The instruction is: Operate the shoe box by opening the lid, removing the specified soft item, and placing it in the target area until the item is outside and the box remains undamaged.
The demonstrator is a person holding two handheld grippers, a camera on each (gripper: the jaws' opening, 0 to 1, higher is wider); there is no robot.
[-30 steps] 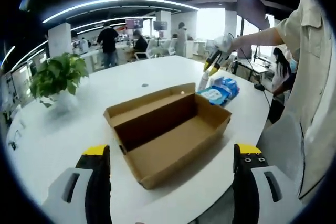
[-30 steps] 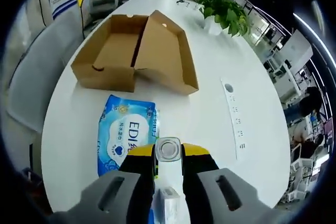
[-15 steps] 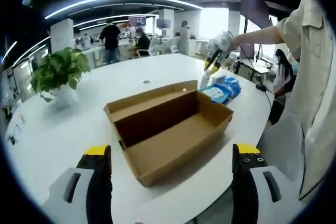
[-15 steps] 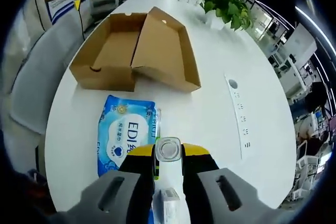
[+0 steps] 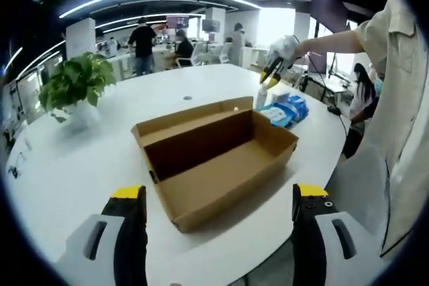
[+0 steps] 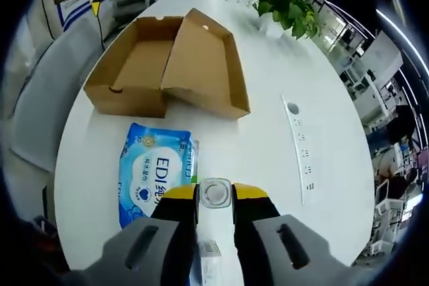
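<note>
Left gripper view: left gripper (image 5: 213, 232) spread wide, holding nothing; shoe box (image 5: 214, 159) lies open and empty on the bench (image 5: 80, 165).
Right gripper view: right gripper (image 6: 215, 209) pinching a small clear-capped bottle (image 6: 215, 193); blue wipes pack (image 6: 155, 173) beside the box, on the bench.
Progress: lid open, soft item outside; box looks undamaged.

One open cardboard box (image 5: 218, 162) sits on one white surface (image 5: 80, 165). One blue wipes pack (image 6: 155, 173) lies beside the box. One white bottle (image 6: 215, 195) is clamped in the right tongs (image 6: 215, 207). One potted plant (image 5: 74, 88) stands on the surface. Two tongs count in all, with the left tongs (image 5: 218, 242) gaping and holding nothing. One row of sockets (image 6: 301, 159) is set into the surface
</note>
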